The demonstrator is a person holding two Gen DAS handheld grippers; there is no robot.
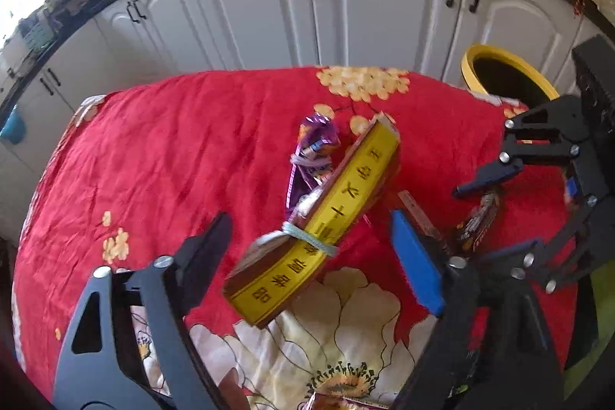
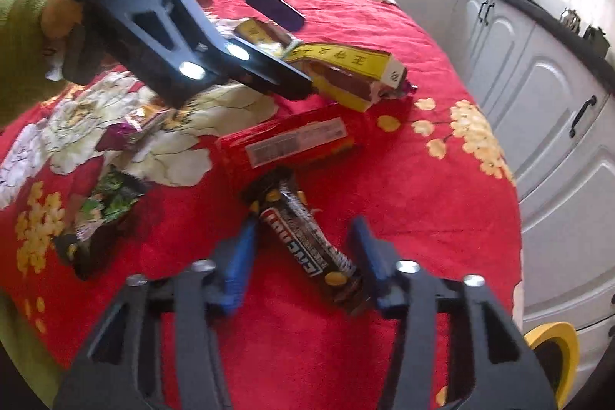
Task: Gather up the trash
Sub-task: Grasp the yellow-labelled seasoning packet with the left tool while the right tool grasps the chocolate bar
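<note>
The left gripper (image 1: 307, 237) was spread wide around a yellow box (image 1: 319, 221) on the red tablecloth (image 1: 173, 148). Right of the box, the right gripper (image 2: 303, 256) stood parted astride a dark snack wrapper (image 2: 307, 241). The yellow bin (image 1: 503, 72) stood beyond the box.

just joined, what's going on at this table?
A person is clearing trash off a red floral tablecloth with two handheld grippers. The left gripper is open around a yellow-and-brown box; the right gripper is open around a dark snack-bar wrapper. Neither is gripped yet. A yellow-rimmed bin waits beside the table.
</note>
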